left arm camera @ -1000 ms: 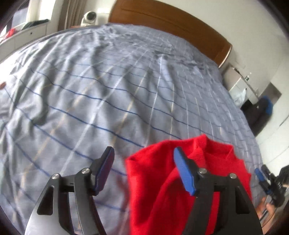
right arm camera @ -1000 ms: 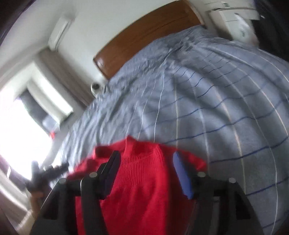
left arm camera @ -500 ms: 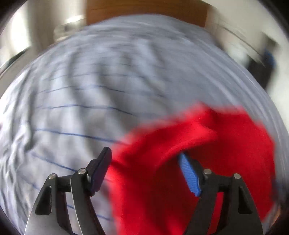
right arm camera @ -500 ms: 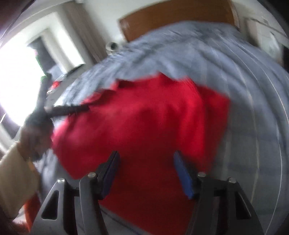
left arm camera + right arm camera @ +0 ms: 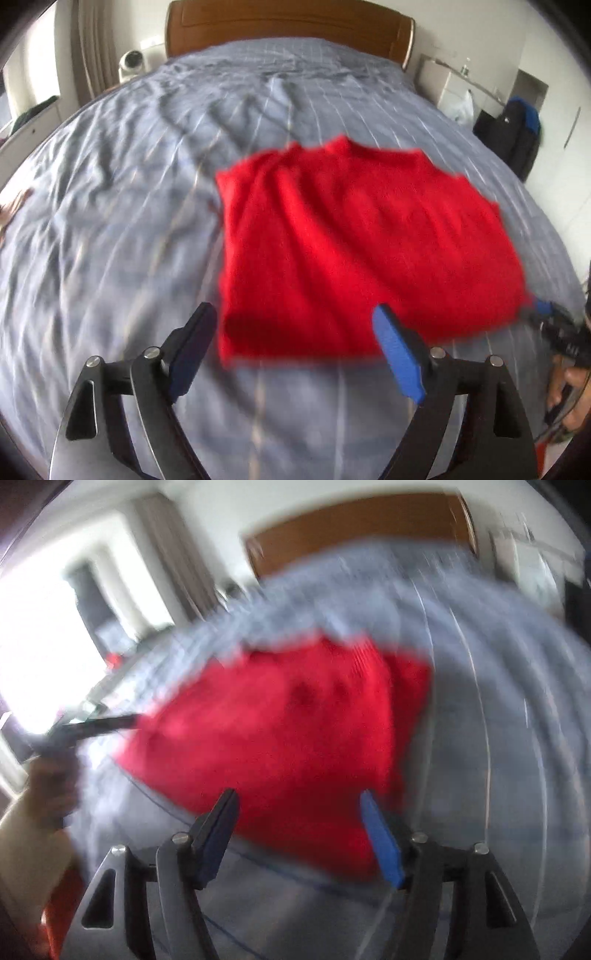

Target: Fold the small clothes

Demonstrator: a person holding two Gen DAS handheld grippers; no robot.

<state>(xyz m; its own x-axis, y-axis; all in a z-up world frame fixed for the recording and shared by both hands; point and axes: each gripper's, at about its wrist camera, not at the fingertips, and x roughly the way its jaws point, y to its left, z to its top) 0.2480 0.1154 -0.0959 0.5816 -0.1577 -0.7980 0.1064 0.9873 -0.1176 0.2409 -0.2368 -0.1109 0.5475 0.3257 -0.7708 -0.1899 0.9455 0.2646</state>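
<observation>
Lying flat on the bed (image 5: 122, 229), the red sweater (image 5: 354, 251) looks already folded into a compact rectangle. The left gripper (image 5: 295, 347) hangs released over its near edge, its jaws having just opened with nothing between them. The right gripper (image 5: 299, 834) is released too, widening above the near right corner. Much free bedsheet surrounds every edge.

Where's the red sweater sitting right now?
The red sweater lies flat on the blue-grey checked bedspread, just beyond the open left gripper; in the right wrist view it fills the centre, ahead of the right gripper.
</observation>
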